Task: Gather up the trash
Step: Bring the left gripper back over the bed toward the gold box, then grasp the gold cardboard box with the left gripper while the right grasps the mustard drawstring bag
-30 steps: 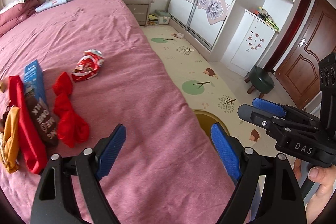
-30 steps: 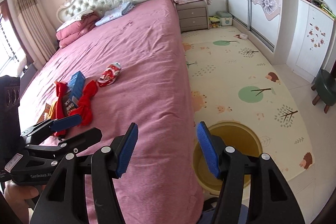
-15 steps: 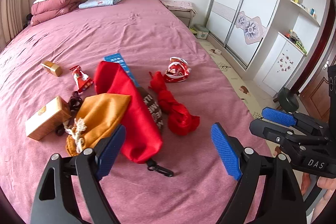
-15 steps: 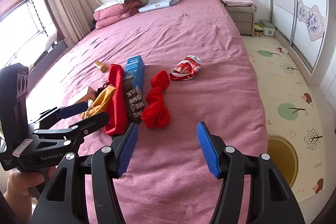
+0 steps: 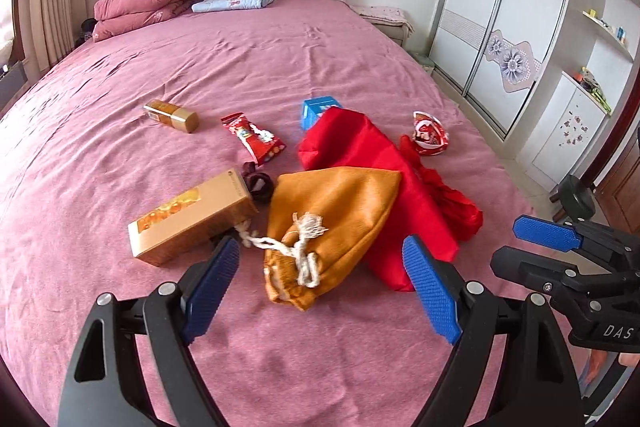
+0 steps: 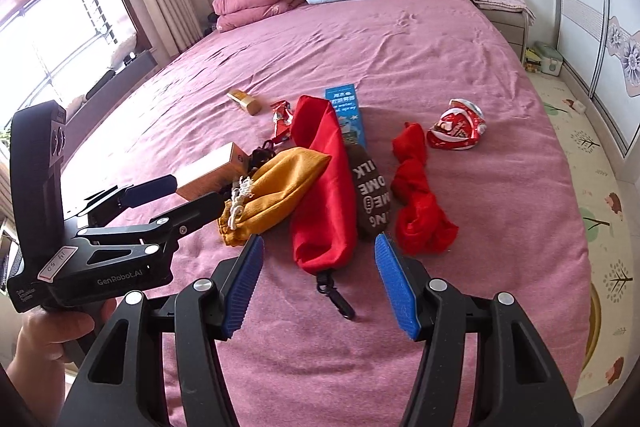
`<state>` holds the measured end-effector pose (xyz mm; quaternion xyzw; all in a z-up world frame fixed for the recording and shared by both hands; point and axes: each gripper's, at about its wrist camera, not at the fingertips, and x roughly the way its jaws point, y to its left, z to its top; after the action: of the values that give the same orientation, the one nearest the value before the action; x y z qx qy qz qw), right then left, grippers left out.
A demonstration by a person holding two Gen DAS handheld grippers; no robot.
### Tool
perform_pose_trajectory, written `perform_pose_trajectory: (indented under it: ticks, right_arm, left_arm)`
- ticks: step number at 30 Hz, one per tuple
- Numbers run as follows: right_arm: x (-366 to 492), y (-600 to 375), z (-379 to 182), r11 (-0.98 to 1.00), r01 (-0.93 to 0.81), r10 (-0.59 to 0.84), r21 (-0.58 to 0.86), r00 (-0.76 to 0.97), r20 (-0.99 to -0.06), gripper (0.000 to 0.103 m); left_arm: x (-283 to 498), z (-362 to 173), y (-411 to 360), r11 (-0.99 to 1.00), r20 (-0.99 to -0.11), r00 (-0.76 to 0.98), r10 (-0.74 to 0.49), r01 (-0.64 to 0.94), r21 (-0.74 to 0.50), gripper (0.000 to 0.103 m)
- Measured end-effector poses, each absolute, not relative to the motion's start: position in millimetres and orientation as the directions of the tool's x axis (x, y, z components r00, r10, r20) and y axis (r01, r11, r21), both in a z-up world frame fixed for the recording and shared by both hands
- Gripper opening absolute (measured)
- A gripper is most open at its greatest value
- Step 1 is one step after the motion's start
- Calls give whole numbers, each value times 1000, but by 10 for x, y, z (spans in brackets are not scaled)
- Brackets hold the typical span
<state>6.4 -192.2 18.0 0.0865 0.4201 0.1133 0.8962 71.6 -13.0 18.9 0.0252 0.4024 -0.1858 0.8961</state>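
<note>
Showing brown sock (image 6: 370, 197) only rightward, both claws (image 5: 322, 293) (image 6: 319, 281) spread, empty

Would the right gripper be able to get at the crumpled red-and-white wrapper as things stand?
Probably yes: the right gripper is open and empty, and the crumpled red-and-white wrapper lies alone on the bedspread, with nothing covering it.

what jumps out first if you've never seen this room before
A heap of bright things in the middle of the pink bed: a red pouch beside a mustard drawstring bag, with a gold box to the bag's left. A crumpled red and silver wrapper lies apart, toward the wardrobe side. Both the left gripper and right gripper hover open, holding nothing.
</note>
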Motion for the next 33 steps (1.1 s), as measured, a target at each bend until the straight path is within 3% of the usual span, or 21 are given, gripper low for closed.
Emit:
perform_pose_trajectory:
  ticks: [13, 26, 27, 30, 33]
  right_arm:
    - [459, -1478, -137, 938, -117, 334, 326, 556, -761, 52]
    - [865, -1436, -465, 925, -12, 335, 380, 499, -799, 52]
    - [882, -1434, -461, 925, -8, 333, 381, 502, -798, 47]
    - [902, -1430, -412, 927, -22, 330, 374, 518, -789, 21]
    - [856, -1439, -322, 927, -57, 341, 370, 535, -773, 14]
  left_arm:
    - [1045, -52, 511, 940, -760, 585, -284, 324, -102, 84]
    - [1393, -266, 658, 921, -779, 555, -292, 383, -72, 86]
    - [1412, -275, 661, 918, -779, 553, -295, 390, -71, 87]
    - [1476, -290, 669, 913, -782, 548, -296, 403, -64, 89]
    - [1549, -304, 665, 907, -785, 546, -292, 420, -45, 91]
